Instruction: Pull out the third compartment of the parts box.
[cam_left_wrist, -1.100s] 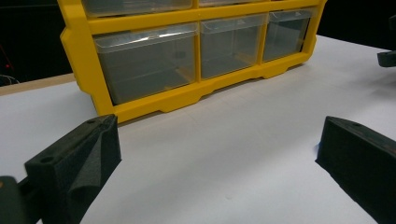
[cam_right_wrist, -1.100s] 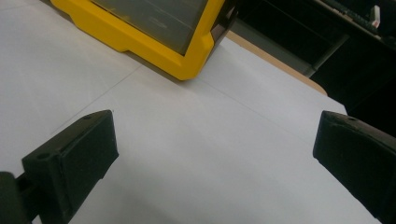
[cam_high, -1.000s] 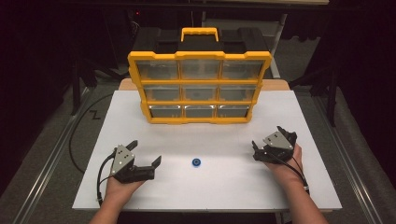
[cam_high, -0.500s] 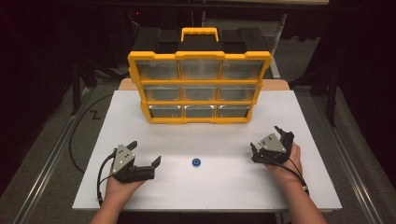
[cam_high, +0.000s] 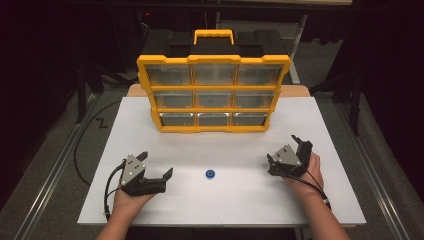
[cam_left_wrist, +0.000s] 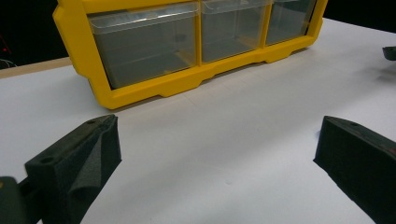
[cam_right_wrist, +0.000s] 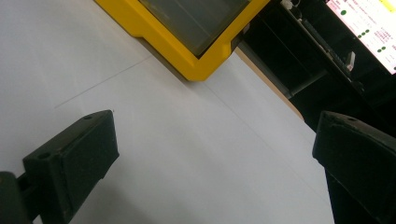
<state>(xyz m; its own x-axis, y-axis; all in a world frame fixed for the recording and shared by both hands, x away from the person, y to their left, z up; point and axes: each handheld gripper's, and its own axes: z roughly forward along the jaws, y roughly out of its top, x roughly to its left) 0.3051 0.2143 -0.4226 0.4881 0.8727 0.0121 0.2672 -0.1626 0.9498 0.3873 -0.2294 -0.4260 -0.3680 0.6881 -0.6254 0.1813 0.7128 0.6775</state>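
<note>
Surface: white table top (cam_high: 225, 200) filling the lower middle of the high view, dark room all around it.
Small blue part: a round blue disc (cam_high: 211, 174) lies flat on the bare table, low centre of the high view, roughly midway between the two claws and touching neither.
Left claw (cam_high: 156, 169): lower left of the high view, held in the left hand (cam_high: 131, 200); jaws spread wide and empty, pointing right toward the disc but apart from it. Its own view shows both jaws far apart over bare table.
Right claw (cam_high: 285, 149): lower right of the high view, in the right hand (cam_high: 302, 175); jaws wide apart, nothing between them, hovering by the table.
Drawer box: yellow organiser (cam_high: 214, 92) with clear drawers in three rows of three stands upright at the far middle of the table, well apart from both claws; black carry case with a yellow handle (cam_high: 214, 35) behind it.
Cable: black lead (cam_high: 107, 190) trails from the left claw.
</note>
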